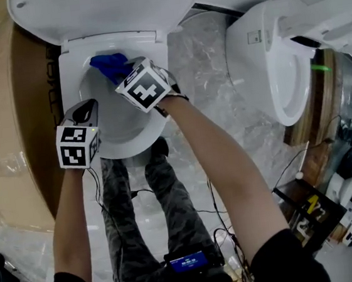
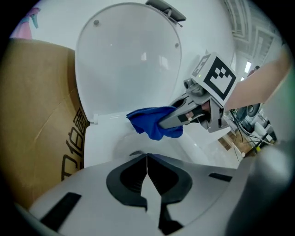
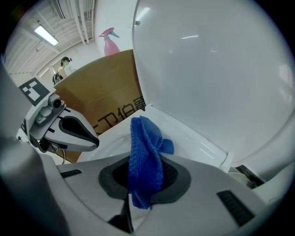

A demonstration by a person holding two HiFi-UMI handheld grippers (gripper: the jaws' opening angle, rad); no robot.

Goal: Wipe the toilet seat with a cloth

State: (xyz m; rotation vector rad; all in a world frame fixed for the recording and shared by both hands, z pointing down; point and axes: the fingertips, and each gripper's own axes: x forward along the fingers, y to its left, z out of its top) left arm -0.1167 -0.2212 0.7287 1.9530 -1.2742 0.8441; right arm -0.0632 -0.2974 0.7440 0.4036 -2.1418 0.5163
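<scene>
A white toilet stands with its lid (image 1: 104, 6) raised and its seat (image 1: 70, 73) down. My right gripper (image 1: 127, 70) is shut on a blue cloth (image 1: 110, 65) and holds it over the back of the seat. In the right gripper view the cloth (image 3: 145, 161) hangs bunched between the jaws of the right gripper (image 3: 145, 177). My left gripper (image 1: 89, 109) hovers over the seat's left side, shut and holding nothing. From the left gripper view, the left gripper (image 2: 147, 161) has its jaws together, and the cloth (image 2: 154, 122) sits just above the seat (image 2: 106, 143).
A tall cardboard box (image 1: 4, 125) stands tight against the toilet's left side, with a pink spray bottle (image 3: 109, 39) on it. A second toilet (image 1: 274, 63) is at the right. The person's legs, cables and a phone (image 1: 186, 260) are below.
</scene>
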